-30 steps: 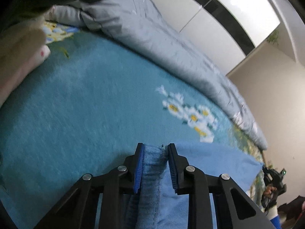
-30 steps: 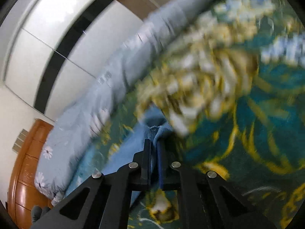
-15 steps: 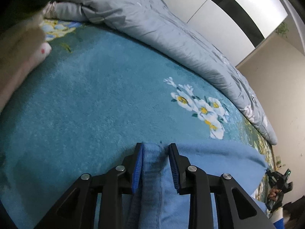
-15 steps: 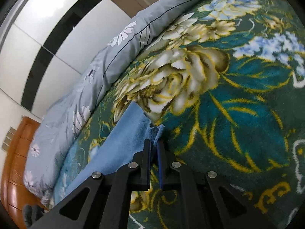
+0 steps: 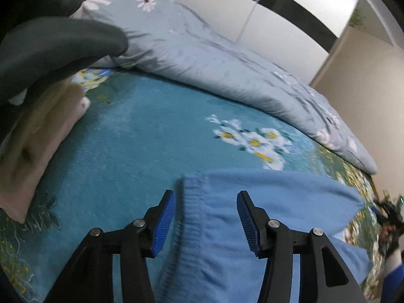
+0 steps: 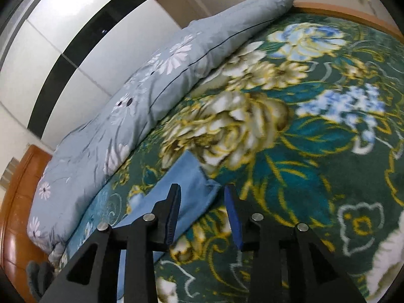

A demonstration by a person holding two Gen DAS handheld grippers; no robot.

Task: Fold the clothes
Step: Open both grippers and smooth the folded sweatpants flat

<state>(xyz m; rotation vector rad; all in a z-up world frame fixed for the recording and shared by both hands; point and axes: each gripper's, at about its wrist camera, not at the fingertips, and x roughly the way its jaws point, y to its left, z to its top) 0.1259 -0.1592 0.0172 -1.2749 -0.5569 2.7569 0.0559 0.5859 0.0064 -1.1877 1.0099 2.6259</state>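
Observation:
A light blue garment (image 5: 252, 202) lies flat on the teal floral blanket (image 5: 126, 139), its ribbed edge at the near left. My left gripper (image 5: 205, 197) is open above that ribbed edge, jaws wide apart, nothing held. In the right wrist view the garment's other end (image 6: 186, 176) lies on the dark green floral part of the blanket (image 6: 303, 164). My right gripper (image 6: 203, 189) is open over that corner, empty.
A rolled grey-blue floral duvet (image 5: 227, 63) runs along the far side of the bed; it also shows in the right wrist view (image 6: 151, 88). Folded beige and pink clothes (image 5: 32, 139) sit at left under a dark garment (image 5: 50, 48). A wooden headboard (image 6: 15, 202) stands behind.
Both grippers were shut on the blue garment's ends and have opened, letting it go. The garment now rests flat on the blanket.

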